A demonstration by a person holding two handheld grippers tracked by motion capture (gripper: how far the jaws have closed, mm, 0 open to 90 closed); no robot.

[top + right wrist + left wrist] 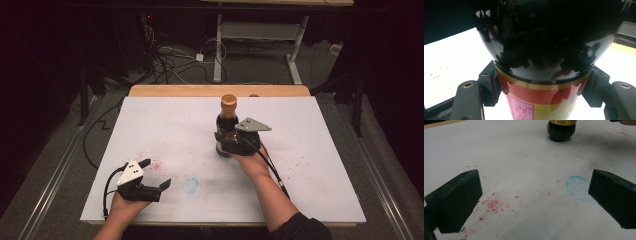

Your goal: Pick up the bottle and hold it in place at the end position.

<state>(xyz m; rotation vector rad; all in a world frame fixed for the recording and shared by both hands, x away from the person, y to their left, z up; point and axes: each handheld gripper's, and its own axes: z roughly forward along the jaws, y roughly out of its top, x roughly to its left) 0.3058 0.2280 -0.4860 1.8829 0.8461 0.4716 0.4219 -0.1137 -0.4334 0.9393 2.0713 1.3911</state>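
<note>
A dark glass bottle (228, 117) with an orange cap stands upright right of the middle of the white sheet (310, 165). My right gripper (224, 140) is shut on its lower body, and a hand holds the gripper from the near side. In the right gripper view the jaws press both sides of the bottle (541, 50) at its red and yellow label, around the right gripper (541, 90). My left gripper (156, 173) rests near the front left of the sheet, open and with nothing in it. Between the wide-apart jaws of the left gripper (534, 192) lies bare sheet, and the bottle's round base (561, 131) is farther off.
Red specks (494, 205) and a faint blue ring stain (576, 186) mark the sheet near the left gripper. A wooden table edge (200, 90) runs along the far side. Cables (165, 57) and a desk frame (260, 30) sit on the floor beyond.
</note>
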